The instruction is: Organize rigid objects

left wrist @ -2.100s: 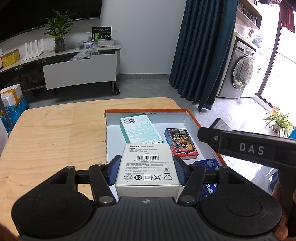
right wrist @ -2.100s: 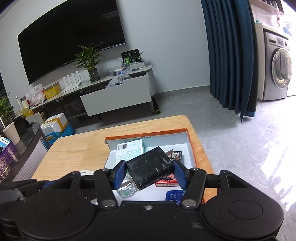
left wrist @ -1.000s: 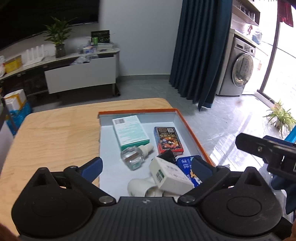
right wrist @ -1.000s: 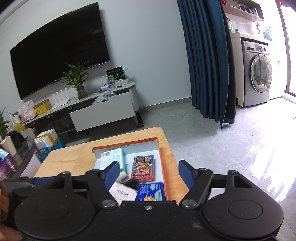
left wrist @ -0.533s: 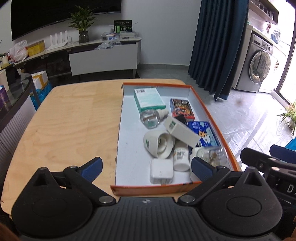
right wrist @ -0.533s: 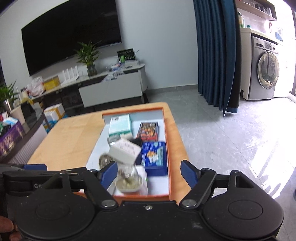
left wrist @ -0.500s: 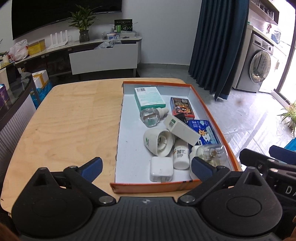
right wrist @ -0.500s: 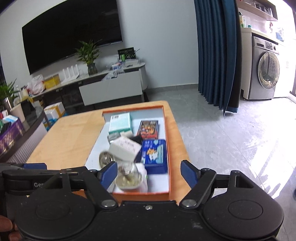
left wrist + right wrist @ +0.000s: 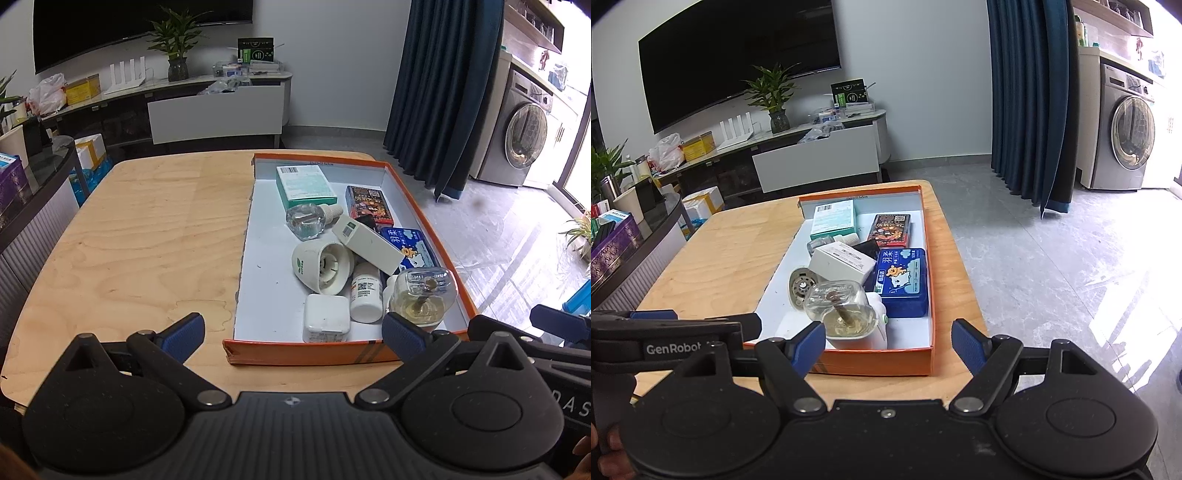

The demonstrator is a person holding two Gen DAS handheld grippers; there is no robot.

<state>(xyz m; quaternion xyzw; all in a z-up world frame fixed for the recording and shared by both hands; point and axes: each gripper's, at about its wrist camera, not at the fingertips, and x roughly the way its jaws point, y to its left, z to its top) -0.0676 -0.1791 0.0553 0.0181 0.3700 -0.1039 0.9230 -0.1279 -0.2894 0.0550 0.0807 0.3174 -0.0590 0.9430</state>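
An orange-rimmed box (image 9: 424,218) (image 9: 932,280) sits on the wooden table (image 9: 140,236) and holds the rigid objects: a green-white carton (image 9: 304,184), a dark card box (image 9: 367,205), a blue tin (image 9: 410,245) (image 9: 903,282), a long white box (image 9: 365,242) (image 9: 842,264), a white cup-shaped part (image 9: 321,267), a white charger (image 9: 325,322), a small white bottle (image 9: 366,295) and two clear glass bottles (image 9: 421,295) (image 9: 306,219). My left gripper (image 9: 291,334) is open and empty before the box's near edge. My right gripper (image 9: 888,345) is open and empty at the box's near right.
The table's left half is bare wood. Beyond the table stand a TV console (image 9: 214,110) with a plant, dark blue curtains (image 9: 443,92) and a washing machine (image 9: 524,147). Boxes and a grey cabinet (image 9: 33,199) stand at the left. The table edge drops to tiled floor at the right.
Two seconds ago my left gripper held the long white box and my right a black object; both were let go into the box. Both grippers have drawn back from it and now hardly move.
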